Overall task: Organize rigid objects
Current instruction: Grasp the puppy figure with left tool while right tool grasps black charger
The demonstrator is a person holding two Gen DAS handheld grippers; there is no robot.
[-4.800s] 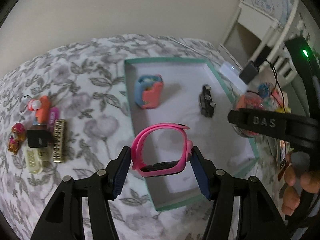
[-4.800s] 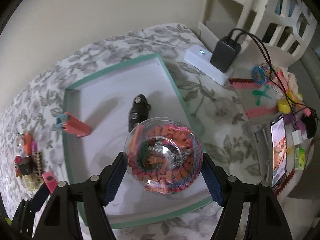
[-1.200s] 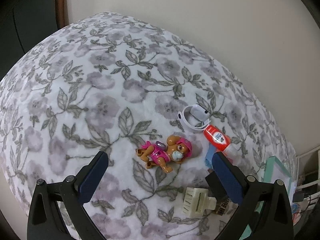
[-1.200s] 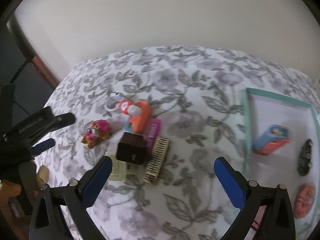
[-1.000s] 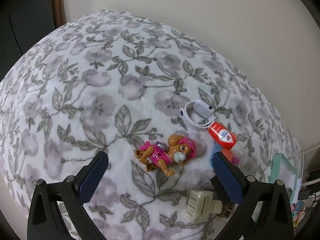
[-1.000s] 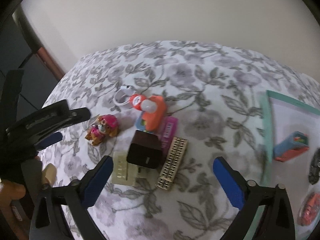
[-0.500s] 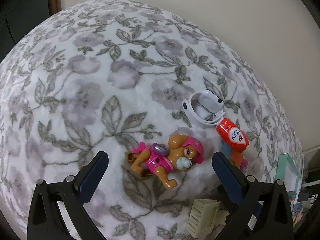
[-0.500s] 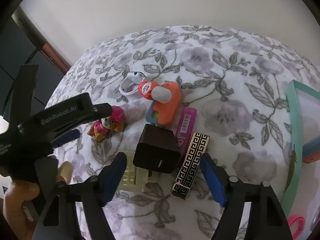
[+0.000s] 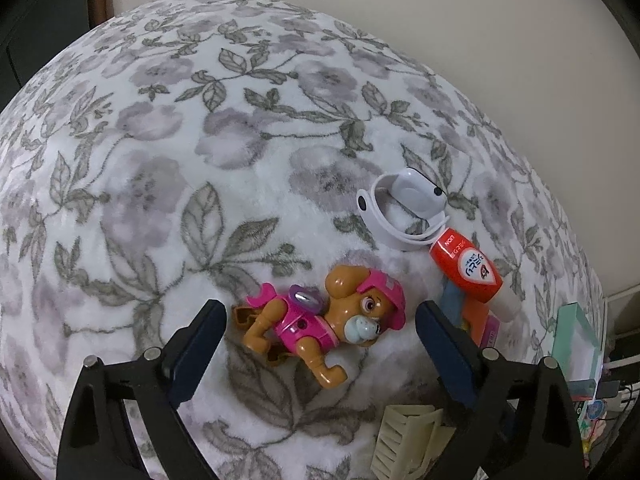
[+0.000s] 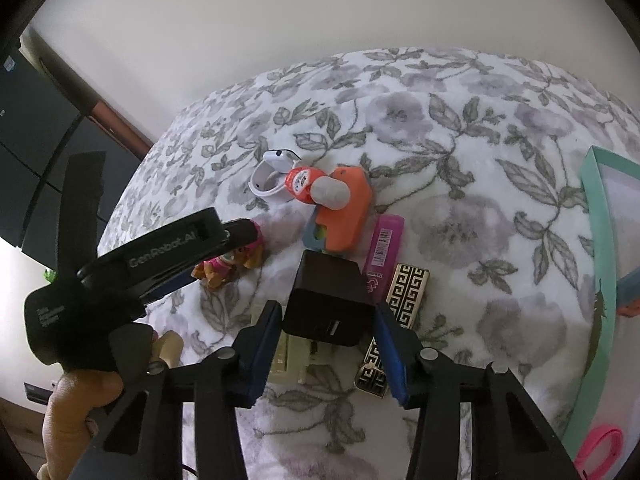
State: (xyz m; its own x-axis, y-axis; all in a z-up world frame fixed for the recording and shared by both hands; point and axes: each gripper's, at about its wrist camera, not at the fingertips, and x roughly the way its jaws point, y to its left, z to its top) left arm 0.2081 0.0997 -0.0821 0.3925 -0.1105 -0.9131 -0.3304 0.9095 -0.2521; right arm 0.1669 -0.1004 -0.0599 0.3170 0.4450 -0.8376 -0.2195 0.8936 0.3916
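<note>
In the left wrist view a pink-clad toy puppy lies on its side on the floral blanket. My left gripper straddles it with jaws closing, and both pads stand clear of it. In the right wrist view a black charger cube sits between the blue pads of my right gripper. Those jaws are closing and stand just off the cube's sides. The puppy shows there too, partly hidden by the left gripper.
Beside the cube lie an orange toy, a red tube, a white watch, a pink case, a gold-black bar and a cream plastic piece. A teal tray is at right. A hand holds the left gripper.
The left gripper sank closer over the puppy and its jaws narrowed slightly. The right gripper's jaws closed in from wide to just beside the black cube.
</note>
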